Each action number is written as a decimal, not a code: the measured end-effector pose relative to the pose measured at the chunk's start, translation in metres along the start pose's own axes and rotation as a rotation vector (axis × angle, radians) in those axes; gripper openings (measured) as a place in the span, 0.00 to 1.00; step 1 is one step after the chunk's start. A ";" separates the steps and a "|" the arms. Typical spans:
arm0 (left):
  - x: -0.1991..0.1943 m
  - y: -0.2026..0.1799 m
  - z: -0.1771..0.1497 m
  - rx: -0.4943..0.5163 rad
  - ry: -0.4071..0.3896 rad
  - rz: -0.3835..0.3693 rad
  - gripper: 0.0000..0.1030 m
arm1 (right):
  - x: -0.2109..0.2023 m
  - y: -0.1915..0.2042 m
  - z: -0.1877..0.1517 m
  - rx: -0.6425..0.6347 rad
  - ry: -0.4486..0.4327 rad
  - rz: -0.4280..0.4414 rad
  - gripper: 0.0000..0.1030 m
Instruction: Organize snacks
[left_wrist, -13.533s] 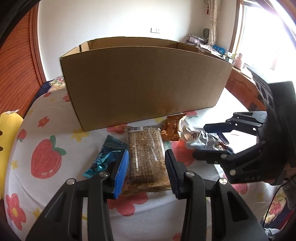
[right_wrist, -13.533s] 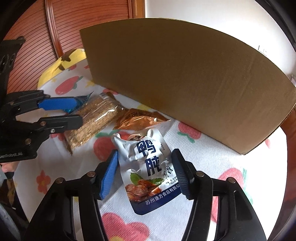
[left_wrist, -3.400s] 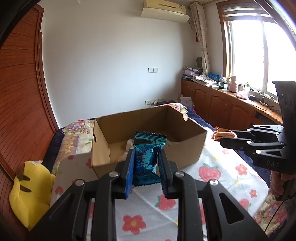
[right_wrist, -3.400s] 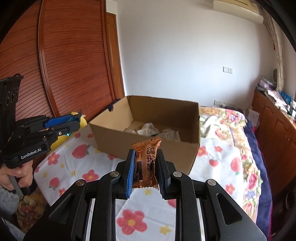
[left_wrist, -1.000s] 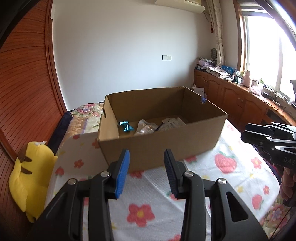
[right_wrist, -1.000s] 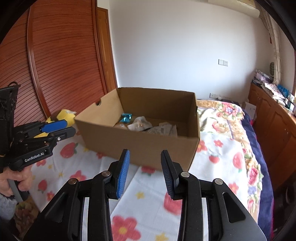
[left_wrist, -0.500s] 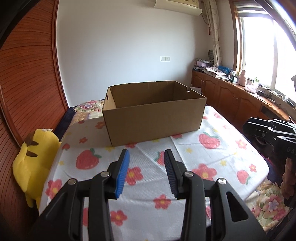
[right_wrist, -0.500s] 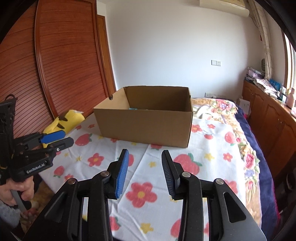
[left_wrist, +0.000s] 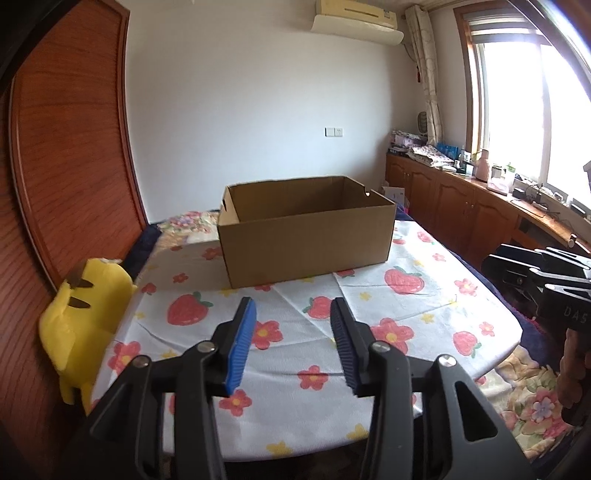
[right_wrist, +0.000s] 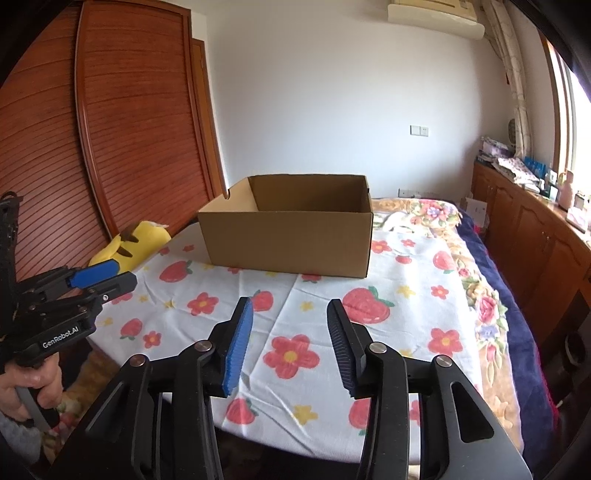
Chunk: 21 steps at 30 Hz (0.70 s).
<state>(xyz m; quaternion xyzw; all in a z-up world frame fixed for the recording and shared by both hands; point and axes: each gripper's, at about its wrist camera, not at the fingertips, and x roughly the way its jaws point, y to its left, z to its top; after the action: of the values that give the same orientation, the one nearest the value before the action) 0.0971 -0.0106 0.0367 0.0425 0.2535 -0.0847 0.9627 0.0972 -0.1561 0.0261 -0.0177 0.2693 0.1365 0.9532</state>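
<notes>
An open brown cardboard box (left_wrist: 306, 240) (right_wrist: 288, 236) stands at the far side of a round table (left_wrist: 424, 306) (right_wrist: 406, 306) with a white strawberry-and-flower cloth. Its inside floor is hidden from here, so no snacks show. My left gripper (left_wrist: 291, 347) is open and empty, held back over the table's near edge; it also shows at the left of the right wrist view (right_wrist: 101, 278). My right gripper (right_wrist: 288, 343) is open and empty, also held back over the near edge; it shows at the right of the left wrist view (left_wrist: 517, 260).
A yellow plush toy (left_wrist: 85, 310) (right_wrist: 133, 243) sits at the table's left edge by the wooden sliding doors (right_wrist: 110, 129). A bed with a floral cover (right_wrist: 480, 280) lies to the right. Wooden cabinets (left_wrist: 461, 210) line the window wall.
Both grippers have drawn back and a little up from the box, which looks smaller and farther. More of the table's near edge shows. Both stay open and empty.
</notes>
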 end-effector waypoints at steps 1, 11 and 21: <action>-0.004 -0.001 -0.001 0.002 -0.009 0.012 0.46 | -0.002 0.001 -0.001 0.000 -0.006 -0.006 0.46; -0.023 0.001 -0.011 -0.031 -0.036 0.080 0.55 | -0.014 0.003 -0.012 0.017 -0.050 -0.078 0.71; -0.034 0.000 -0.021 -0.050 -0.073 0.107 0.86 | -0.015 0.004 -0.024 0.037 -0.049 -0.104 0.90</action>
<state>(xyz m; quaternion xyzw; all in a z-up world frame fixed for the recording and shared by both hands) 0.0578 -0.0029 0.0356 0.0289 0.2175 -0.0280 0.9752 0.0712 -0.1592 0.0134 -0.0109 0.2471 0.0821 0.9654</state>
